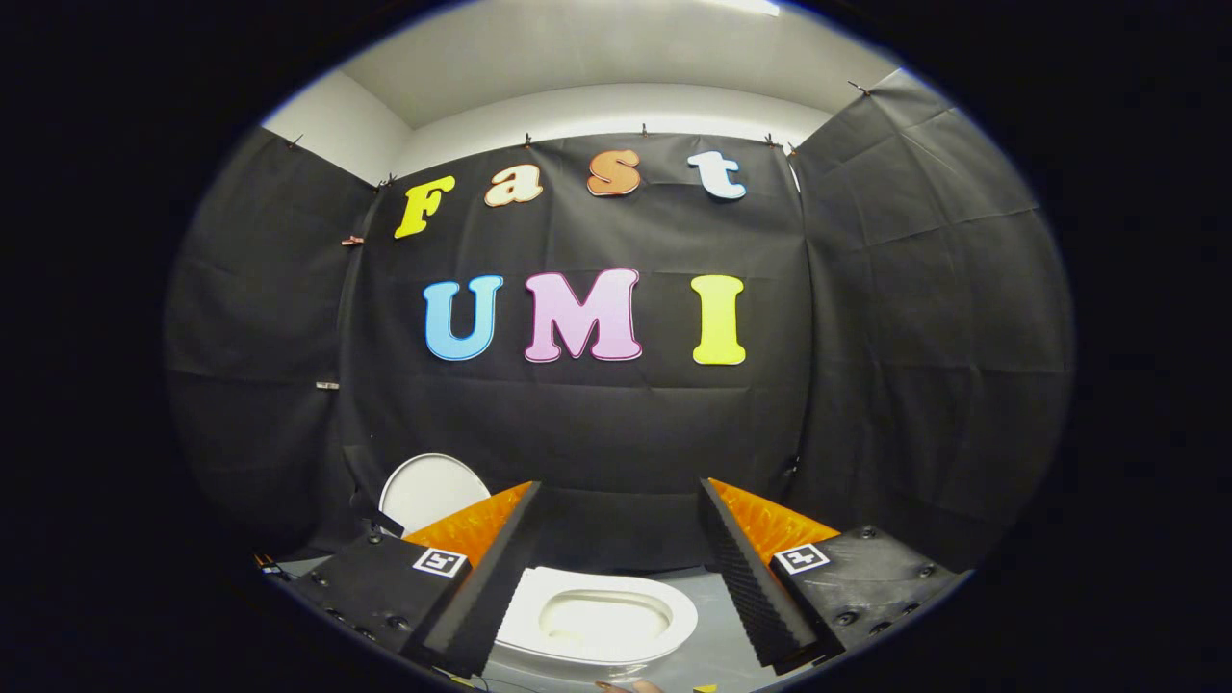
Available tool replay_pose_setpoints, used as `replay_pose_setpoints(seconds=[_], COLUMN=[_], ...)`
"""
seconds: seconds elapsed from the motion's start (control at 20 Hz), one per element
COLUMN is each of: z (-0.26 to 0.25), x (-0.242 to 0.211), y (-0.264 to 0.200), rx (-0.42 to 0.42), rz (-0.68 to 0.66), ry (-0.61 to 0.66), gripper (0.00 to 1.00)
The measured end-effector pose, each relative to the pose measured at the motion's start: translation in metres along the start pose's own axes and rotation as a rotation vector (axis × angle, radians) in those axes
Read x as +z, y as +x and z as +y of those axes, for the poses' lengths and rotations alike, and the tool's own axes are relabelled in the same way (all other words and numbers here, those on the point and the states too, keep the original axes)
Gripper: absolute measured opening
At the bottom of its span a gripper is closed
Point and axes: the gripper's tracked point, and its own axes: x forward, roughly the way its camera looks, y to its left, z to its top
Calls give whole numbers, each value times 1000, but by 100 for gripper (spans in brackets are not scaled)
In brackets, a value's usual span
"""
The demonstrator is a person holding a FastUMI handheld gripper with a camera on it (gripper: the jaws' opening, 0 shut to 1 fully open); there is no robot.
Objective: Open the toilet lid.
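White toilet (616, 616) half-hidden between spread hand-held gripper (621, 577) fingers, lid (428, 489) upright

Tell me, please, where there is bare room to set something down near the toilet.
Bare grey floor lies right of the toilet seat, toward the right finger. The raised lid stands beyond the left finger. The open fingers grip nothing, with the bowl between them; the left side is crowded.
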Motion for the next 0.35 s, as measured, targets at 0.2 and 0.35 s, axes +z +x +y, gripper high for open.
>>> replay_pose_setpoints(seconds=[0.2,0.35], z=[0,1], x=[-2,-1], y=[0,1], rx=[-1,1], rz=[4,4], ry=[2,-1], gripper=[100,100])
